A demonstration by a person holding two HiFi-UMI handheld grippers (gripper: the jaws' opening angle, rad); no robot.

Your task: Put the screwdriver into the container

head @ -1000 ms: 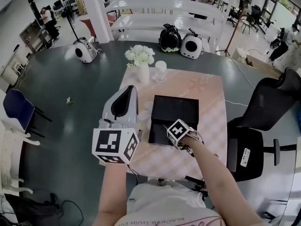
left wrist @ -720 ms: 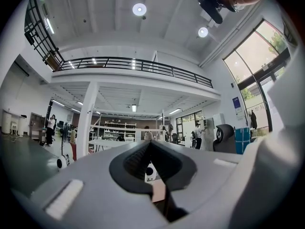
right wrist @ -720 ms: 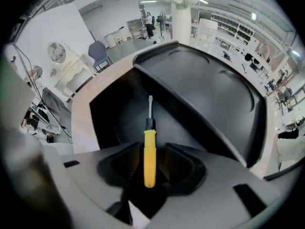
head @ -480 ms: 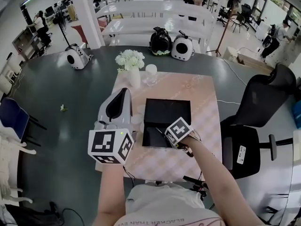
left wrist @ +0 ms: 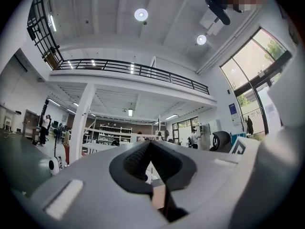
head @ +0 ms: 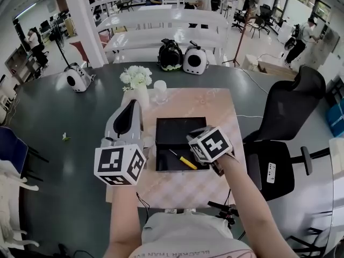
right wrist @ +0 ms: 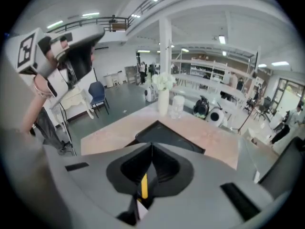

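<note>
Risen from the black container (head: 180, 127) on the surface (head: 217, 107) since the earlier frame, the right claw (right wrist: 152, 146) is closing on nothing. The left claw (left wrist: 150, 143) hangs shut and empty, farther left. The screwdriver (head: 183, 159) lies diagonally inside the container at lower centre, its yellow handle toward the nearer right claw.

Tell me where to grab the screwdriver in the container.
Take the screwdriver by its yellow handle, from straight above, jaws across its width. It lies flat and slanted on the container floor, so the walls would likely block a sideways approach, and the thin shaft gives less to pinch.
</note>
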